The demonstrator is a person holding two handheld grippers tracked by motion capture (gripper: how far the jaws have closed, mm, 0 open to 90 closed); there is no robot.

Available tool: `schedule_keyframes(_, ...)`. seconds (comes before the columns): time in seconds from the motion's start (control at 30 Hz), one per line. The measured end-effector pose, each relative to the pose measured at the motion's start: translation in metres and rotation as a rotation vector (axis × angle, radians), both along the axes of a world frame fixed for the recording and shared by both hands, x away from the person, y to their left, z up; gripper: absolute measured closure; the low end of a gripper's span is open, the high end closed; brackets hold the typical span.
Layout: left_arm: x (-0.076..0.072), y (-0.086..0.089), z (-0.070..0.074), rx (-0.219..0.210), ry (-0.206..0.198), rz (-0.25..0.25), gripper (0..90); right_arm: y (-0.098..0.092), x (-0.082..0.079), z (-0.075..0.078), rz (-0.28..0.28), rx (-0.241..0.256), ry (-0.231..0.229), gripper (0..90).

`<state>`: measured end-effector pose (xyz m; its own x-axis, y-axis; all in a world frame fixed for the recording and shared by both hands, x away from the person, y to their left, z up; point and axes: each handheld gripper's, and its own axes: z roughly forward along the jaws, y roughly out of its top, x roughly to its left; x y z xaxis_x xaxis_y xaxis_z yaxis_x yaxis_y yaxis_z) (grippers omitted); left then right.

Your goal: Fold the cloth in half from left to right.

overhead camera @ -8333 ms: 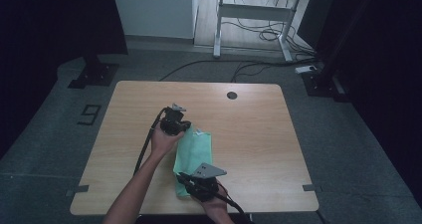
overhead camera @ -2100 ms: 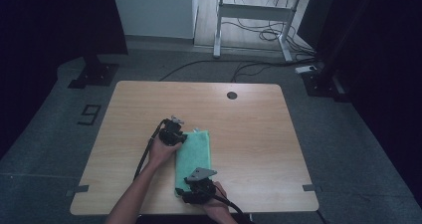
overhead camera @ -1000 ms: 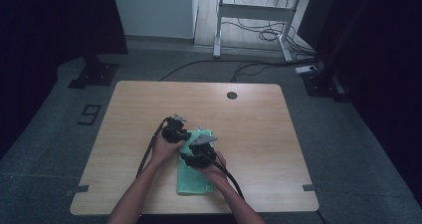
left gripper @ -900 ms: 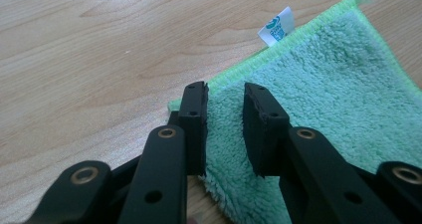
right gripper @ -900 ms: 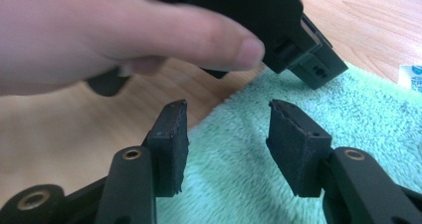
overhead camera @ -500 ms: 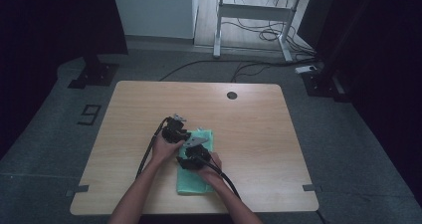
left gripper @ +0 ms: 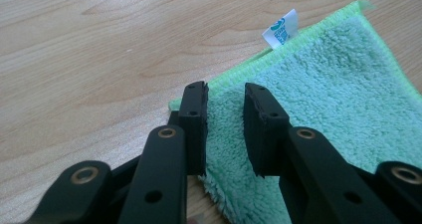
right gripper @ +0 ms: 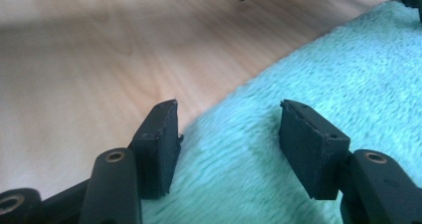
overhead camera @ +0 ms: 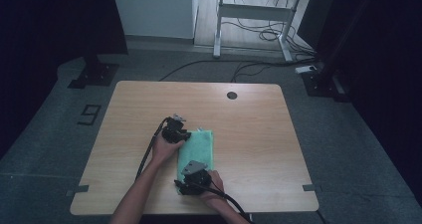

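While the green towel [overhead camera: 197, 150] lies flat, folded into a strip running near to far, on the near middle of the wooden counter [overhead camera: 249, 114], the left hand-held gripper [left gripper: 224, 92] sits at its far-left corner. Its jaws stand slightly apart over the fleece edge, clamping nothing. A white label [left gripper: 280, 29] sticks up from the towel's hem. The right hand-held gripper [right gripper: 226, 115] rests at the towel's near end, jaws wide apart, released, straddling the towel's edge.
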<state>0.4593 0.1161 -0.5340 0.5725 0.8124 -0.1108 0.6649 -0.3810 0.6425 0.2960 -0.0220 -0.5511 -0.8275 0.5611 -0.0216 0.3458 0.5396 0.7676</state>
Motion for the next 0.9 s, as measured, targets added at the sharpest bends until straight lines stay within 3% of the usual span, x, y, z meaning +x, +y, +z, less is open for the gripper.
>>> schedule_keyframes(0.13,0.0,0.0,0.0,0.003,-0.003,0.001,71.7,-0.004,-0.005,0.002,0.015,0.023,0.029,41.4)
schedule_keyframes(0.2,-0.001,0.0,0.0,0.004,-0.005,0.001,71.6,-0.01,-0.003,0.005,0.018,0.066,0.062,43.9)
schedule_keyframes(0.37,-0.001,-0.001,-0.001,0.005,-0.011,0.002,71.4,-0.042,0.007,0.024,-0.023,0.179,0.064,51.8)
schedule_keyframes(0.57,-0.002,-0.001,-0.001,0.003,-0.014,0.005,71.3,-0.07,0.015,0.022,-0.068,0.163,0.081,52.3)
schedule_keyframes(0.73,-0.002,-0.001,-0.001,0.009,-0.018,0.005,71.4,-0.082,0.009,0.024,-0.076,0.291,0.097,51.3)
schedule_keyframes(0.8,-0.002,-0.002,-0.001,0.01,-0.018,0.007,71.4,-0.082,0.007,0.027,-0.066,0.3,0.089,51.0)
schedule_keyframes(0.9,-0.003,-0.002,-0.001,0.009,-0.018,0.009,71.4,-0.078,0.009,0.03,-0.077,0.271,0.063,50.4)
